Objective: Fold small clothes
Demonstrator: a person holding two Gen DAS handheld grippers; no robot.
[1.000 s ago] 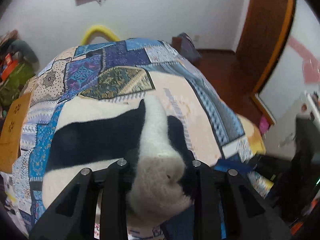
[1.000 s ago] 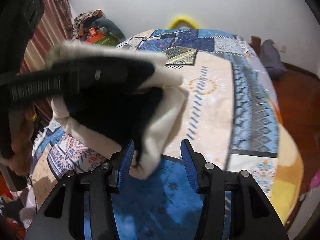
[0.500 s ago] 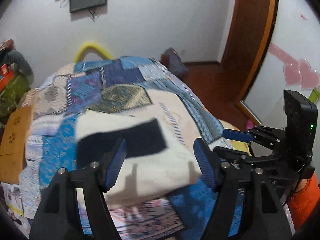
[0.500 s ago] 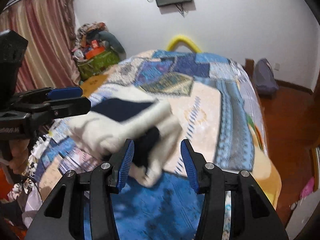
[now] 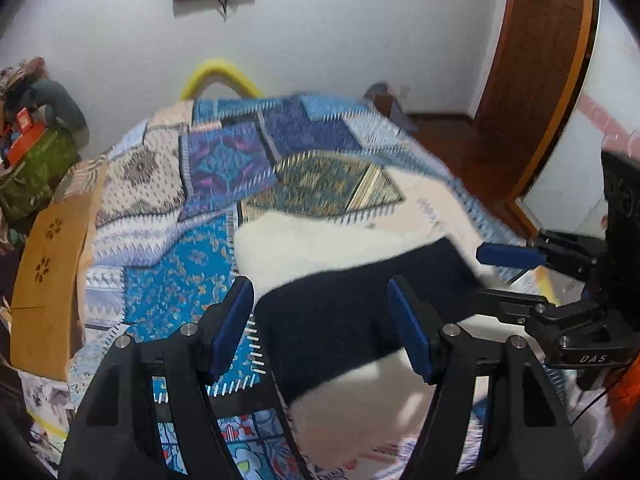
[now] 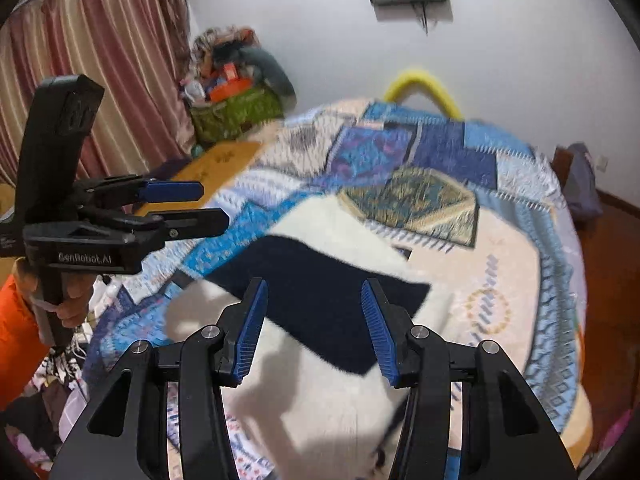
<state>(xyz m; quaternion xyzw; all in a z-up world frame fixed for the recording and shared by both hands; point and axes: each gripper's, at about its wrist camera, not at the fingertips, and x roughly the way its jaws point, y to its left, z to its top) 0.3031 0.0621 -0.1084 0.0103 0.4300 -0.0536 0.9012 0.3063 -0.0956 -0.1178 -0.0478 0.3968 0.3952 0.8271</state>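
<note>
Fleecy white-and-black garment (image 5: 344,280), one, between two tools.

Both grippers are matte black frames with ribbed blue pads and silver screw heads at the finger pivots. The left gripper (image 6: 180,204) bears "GenRobot.AI" in pale lettering, the right gripper (image 5: 516,276) reads "DAS". The person wears an orange sleeve (image 6: 16,320).

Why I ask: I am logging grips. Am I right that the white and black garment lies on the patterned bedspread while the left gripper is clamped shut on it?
Not quite. The white and black garment does lie on the patterned bedspread, but the left gripper is not clamped on it: the left wrist view shows its jaws open, apart above the cloth, pressing nothing.
</note>
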